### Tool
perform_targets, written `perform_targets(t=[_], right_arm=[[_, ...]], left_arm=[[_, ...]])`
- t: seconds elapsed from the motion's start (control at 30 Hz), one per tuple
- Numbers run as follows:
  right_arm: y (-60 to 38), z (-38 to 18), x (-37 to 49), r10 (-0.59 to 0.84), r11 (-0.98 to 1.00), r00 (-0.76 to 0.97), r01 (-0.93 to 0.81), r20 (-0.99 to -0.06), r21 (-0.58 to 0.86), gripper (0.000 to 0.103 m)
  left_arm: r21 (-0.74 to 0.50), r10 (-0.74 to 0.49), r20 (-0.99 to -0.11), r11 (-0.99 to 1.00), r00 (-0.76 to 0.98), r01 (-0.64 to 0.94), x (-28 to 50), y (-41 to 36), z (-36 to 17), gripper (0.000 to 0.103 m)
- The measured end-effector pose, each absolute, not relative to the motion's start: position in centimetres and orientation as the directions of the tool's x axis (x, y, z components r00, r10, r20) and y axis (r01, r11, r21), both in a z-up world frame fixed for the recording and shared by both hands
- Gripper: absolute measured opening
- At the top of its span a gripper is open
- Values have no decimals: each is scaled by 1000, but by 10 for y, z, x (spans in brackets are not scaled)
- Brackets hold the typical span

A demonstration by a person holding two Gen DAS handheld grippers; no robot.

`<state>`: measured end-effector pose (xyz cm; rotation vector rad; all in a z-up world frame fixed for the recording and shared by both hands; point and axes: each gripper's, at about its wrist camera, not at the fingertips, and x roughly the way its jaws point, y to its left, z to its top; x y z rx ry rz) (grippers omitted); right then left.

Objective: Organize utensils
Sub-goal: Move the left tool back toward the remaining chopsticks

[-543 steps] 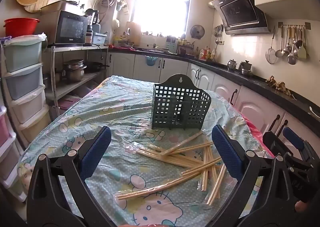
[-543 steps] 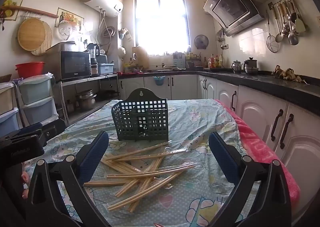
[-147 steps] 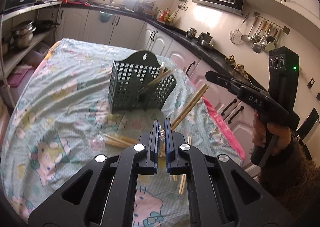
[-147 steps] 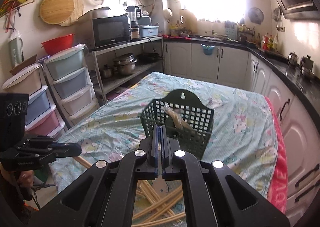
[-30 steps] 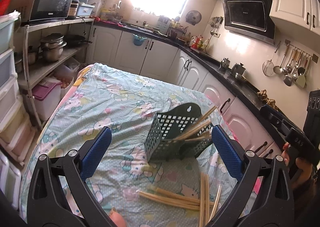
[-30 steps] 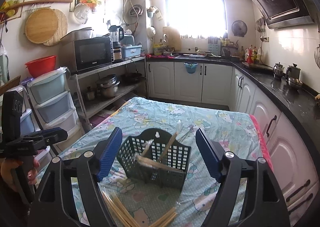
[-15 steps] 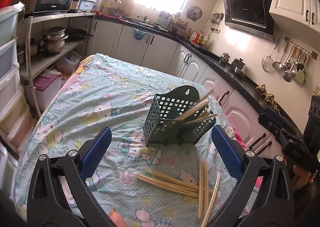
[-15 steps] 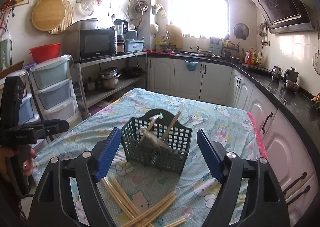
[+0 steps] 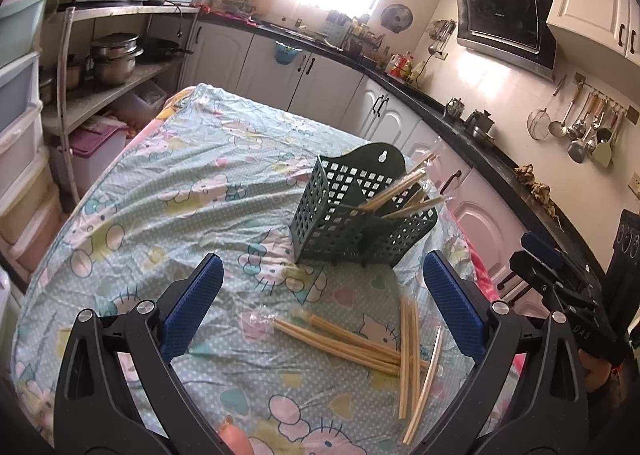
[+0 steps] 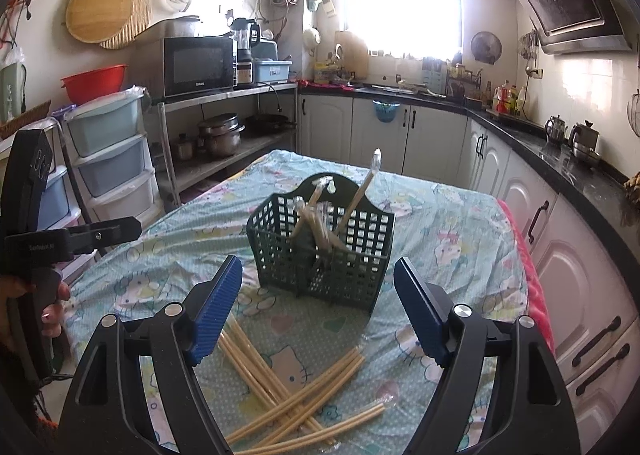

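The tabletop (image 9: 168, 183), under a cartoon-print cloth, carries everything in play. Near its far right side stands the green basket (image 9: 340, 223), a lattice caddy with a divider making 2 compartments as far as the left view shows. Several wrapped chopstick pairs (image 10: 320, 223) already lean in it, tips tilted out over the rim; which compartment each sits in I cannot tell. The loose chopsticks (image 9: 400, 339) lie crossed in a heap on the cloth just in front of the basket, between both tools.

The left claw (image 9: 320, 295) is spread wide with nothing between its pads, hanging above the heap. The right claw (image 10: 316, 307) is likewise spread and empty, facing the basket from the other side.

Risks, as I judge them: the sticks overlap, so a pinch on 1 pair may drag or flick its neighbours off the edge. The slick wrappers could let a pair slip. The light basket may tip or slide if a stick jabs its wall or the leaning pairs.
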<state>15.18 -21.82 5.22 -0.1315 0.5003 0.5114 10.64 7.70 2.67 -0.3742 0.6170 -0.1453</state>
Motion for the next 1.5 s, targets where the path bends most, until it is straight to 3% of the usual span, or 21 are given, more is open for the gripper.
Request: perform_targets(t=[1.07, 1.4, 1.43, 1.5], right_arm=[[-237, -26, 155, 359, 890, 675, -456, -645, 18, 75], [-240, -46, 164, 341, 895, 650, -446, -679, 23, 70], [-240, -49, 166, 339, 896, 645, -442, -685, 28, 69], [-241, -55, 171, 339, 898, 632, -437, -697, 40, 67]], left_arm=[[-411, -338, -678, 911, 653, 45, 110, 31, -53, 92], [-466, -369, -700, 885, 611, -1, 120, 39, -77, 92], [-476, -373, -700, 879, 609, -8, 122, 41, -79, 91], [-502, -386, -698, 864, 603, -28, 126, 46, -84, 81]])
